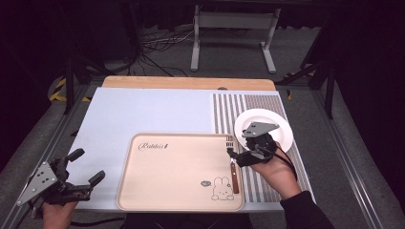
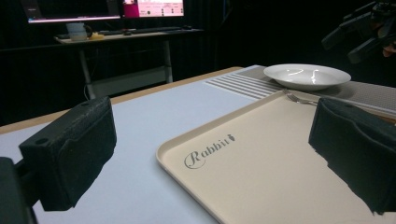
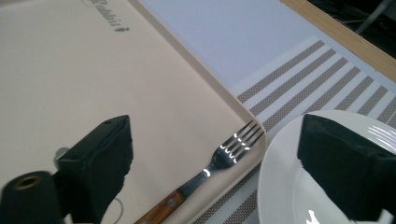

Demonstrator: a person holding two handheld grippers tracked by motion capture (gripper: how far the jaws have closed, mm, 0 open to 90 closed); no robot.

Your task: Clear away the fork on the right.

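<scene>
Right gripper view is showing the right gripper (image 3: 212, 158) hovering with jaws spread wide — one fork (image 3: 219, 161) is lying between and below them, untouched, along the right edge of the single beige tray (image 3: 93, 79), beside one white plate (image 3: 280, 186). Left gripper (image 1: 81, 174) is idling open, well apart.

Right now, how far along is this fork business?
Early. The fork already lies along the beige tray's right edge, beside the white plate. The right gripper hovers open over it, nothing gripped. The left gripper waits open. Grasping and moving remain.
</scene>
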